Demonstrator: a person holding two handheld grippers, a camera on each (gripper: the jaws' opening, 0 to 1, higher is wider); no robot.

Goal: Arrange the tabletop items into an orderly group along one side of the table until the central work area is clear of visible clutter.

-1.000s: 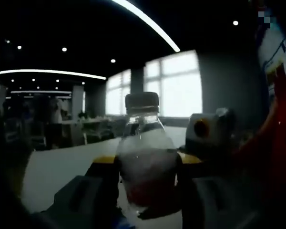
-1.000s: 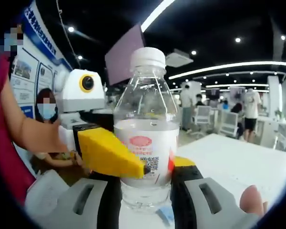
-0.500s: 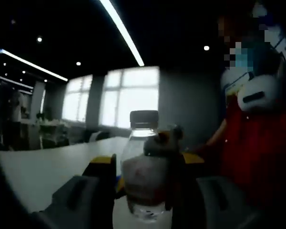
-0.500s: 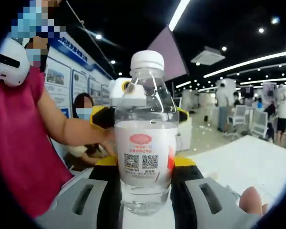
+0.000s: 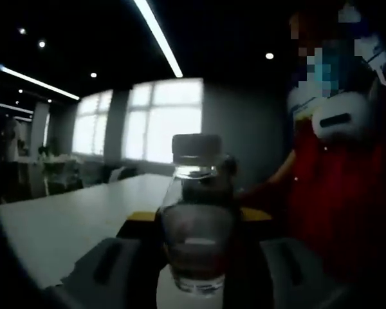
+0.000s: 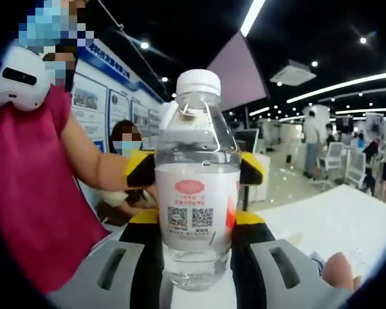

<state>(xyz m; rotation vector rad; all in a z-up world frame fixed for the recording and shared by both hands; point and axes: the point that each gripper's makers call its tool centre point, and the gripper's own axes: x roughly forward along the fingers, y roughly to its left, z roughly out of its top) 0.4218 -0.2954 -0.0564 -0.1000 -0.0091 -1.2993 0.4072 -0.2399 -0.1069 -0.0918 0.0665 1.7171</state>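
A clear water bottle [image 6: 197, 187] with a white cap stands upright between both grippers. The right gripper [image 6: 197, 235] has its fingers squeezed tight on the bottle's sides. The left gripper [image 5: 196, 225] also has its fingers pressed on the same bottle [image 5: 197, 225]. The white worktop [image 5: 71, 225] is below. A person in a red shirt [image 6: 32, 187] stands close by.

Left gripper [image 6: 196, 170]: moved from beside the water bottle [image 6: 196, 187] to directly behind it, yellow jaw tips now flanking both sides.
Right gripper [image 5: 209, 193]: shifted from right of the bottle to behind it.
Person [image 6: 35, 193]: now further into both views.
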